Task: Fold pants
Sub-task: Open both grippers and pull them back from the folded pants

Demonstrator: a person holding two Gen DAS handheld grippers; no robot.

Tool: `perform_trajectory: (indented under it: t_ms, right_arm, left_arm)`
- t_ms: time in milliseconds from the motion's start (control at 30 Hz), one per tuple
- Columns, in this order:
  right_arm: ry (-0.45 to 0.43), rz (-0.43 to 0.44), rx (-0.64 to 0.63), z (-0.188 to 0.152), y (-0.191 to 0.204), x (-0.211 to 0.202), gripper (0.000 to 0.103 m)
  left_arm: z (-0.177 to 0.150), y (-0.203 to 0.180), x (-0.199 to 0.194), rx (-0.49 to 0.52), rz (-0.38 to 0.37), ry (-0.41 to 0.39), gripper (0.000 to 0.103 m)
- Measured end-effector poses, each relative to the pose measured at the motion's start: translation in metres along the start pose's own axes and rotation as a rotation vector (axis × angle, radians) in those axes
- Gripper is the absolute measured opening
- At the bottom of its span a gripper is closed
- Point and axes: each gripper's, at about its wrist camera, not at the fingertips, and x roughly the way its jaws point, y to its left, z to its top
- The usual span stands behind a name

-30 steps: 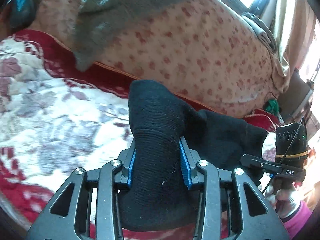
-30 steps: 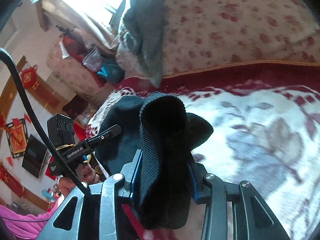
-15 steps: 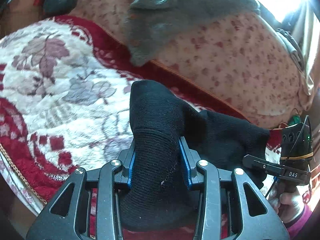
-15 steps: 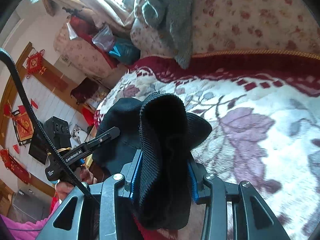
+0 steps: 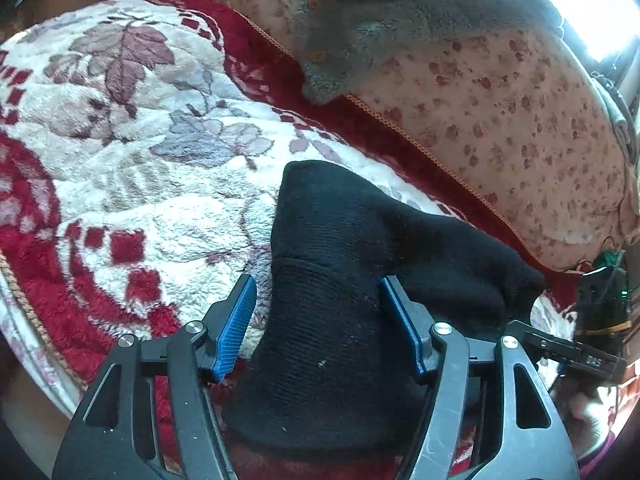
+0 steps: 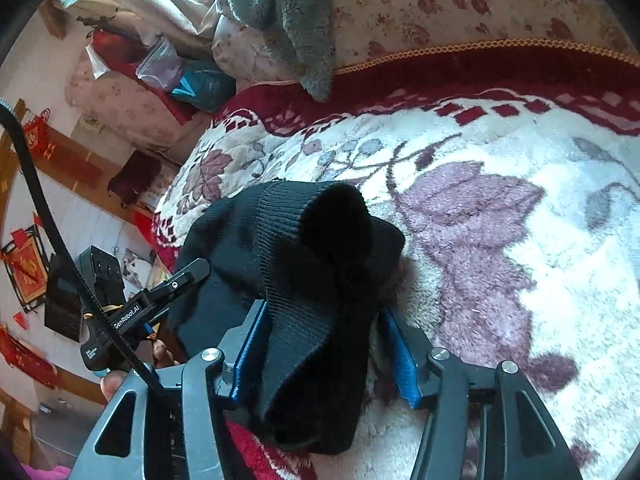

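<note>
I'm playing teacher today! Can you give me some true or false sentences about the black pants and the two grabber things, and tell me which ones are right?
1. The black pants lie between the fingers of the left gripper. True.
2. The right gripper squeezes the pants tightly. False: its jaws are opening, with a gap at one blue pad.
3. The blanket under the pants is plain blue. False: it is white and red with a leaf pattern.
4. A grey garment lies on the flowered quilt. True.

Place: a home bedroom
Bed: floral fleece blanket (image 5: 132, 152), flowered quilt (image 5: 500, 120)
Wall: red hanging ornaments (image 6: 38, 140)
Corner: piled bedding (image 6: 132, 92)
</note>
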Motion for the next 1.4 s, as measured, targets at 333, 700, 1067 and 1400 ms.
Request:
perform_trajectory:
  t_ms: [333, 700, 1067, 1400]
  right_arm:
    - [-0.060, -0.126, -0.113, -0.010, 0.030, -0.047, 0.057]
    - [-0.128, -0.220, -0.288, -0.018, 0.086, -0.060, 0.064]
    - [-0.139, -0.240, -0.329, -0.033, 0.104, -0.058, 0.064]
    - [-0.120, -0.239, -0.330, -0.037, 0.106, -0.053, 0.064]
  left_arm:
    - [-0.006, -0.031, -0.035, 0.076, 0.120, -0.091, 0.064]
    - [-0.026, -0.067, -0.068, 0.128, 0.189, -0.172, 0.064]
    - [-0.038, -0.078, -0.075, 0.108, 0.207, -0.174, 0.064]
    - [-0.045, -0.082, -0.080, 0.109, 0.238, -0.180, 0.064]
